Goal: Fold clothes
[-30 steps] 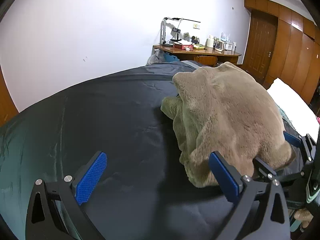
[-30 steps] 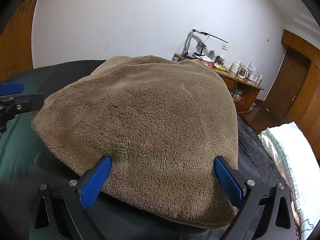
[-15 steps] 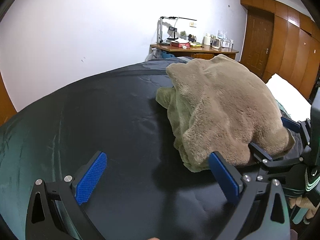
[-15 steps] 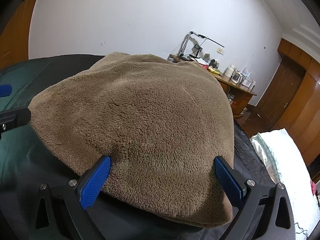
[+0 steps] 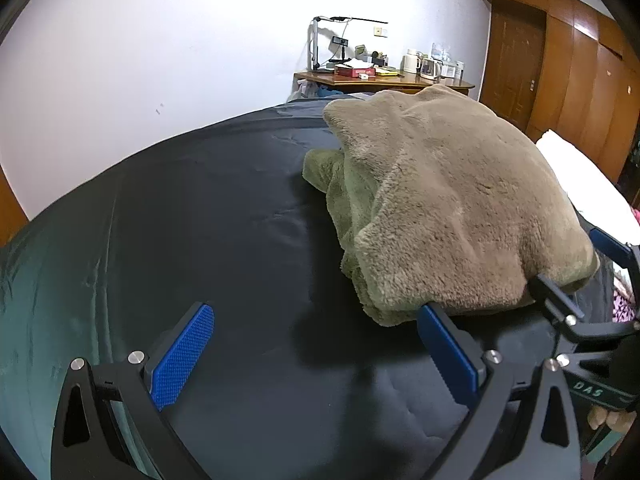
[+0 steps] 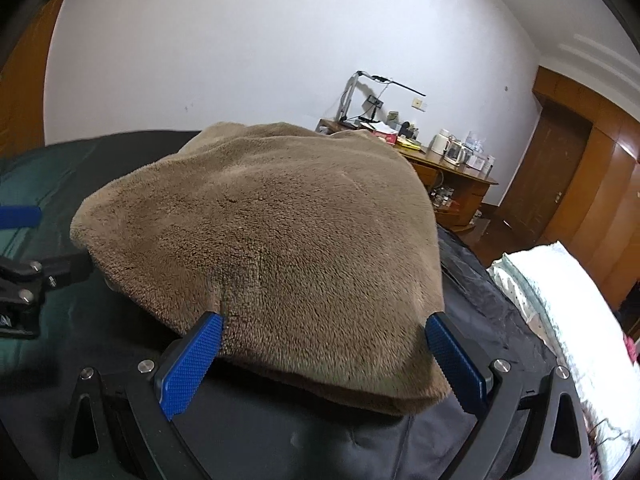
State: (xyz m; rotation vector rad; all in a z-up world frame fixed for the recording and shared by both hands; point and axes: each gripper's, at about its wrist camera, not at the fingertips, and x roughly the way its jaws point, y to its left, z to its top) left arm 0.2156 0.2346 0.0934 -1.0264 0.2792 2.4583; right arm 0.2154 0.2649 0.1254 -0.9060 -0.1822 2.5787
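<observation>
Brown fleece garment [image 6: 256,240], bundled on the dark bed cover [image 5: 200,220], now sits farther from both spread, empty tongs, left [image 5: 316,354] and right [image 6: 324,360], suggesting a fold just released.

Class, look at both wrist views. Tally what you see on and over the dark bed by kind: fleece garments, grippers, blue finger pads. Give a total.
Brown fleece garment: 1
Grippers: 2, left gripper, right gripper
Blue finger pads: 4, two on each gripper
Total: 7
</observation>
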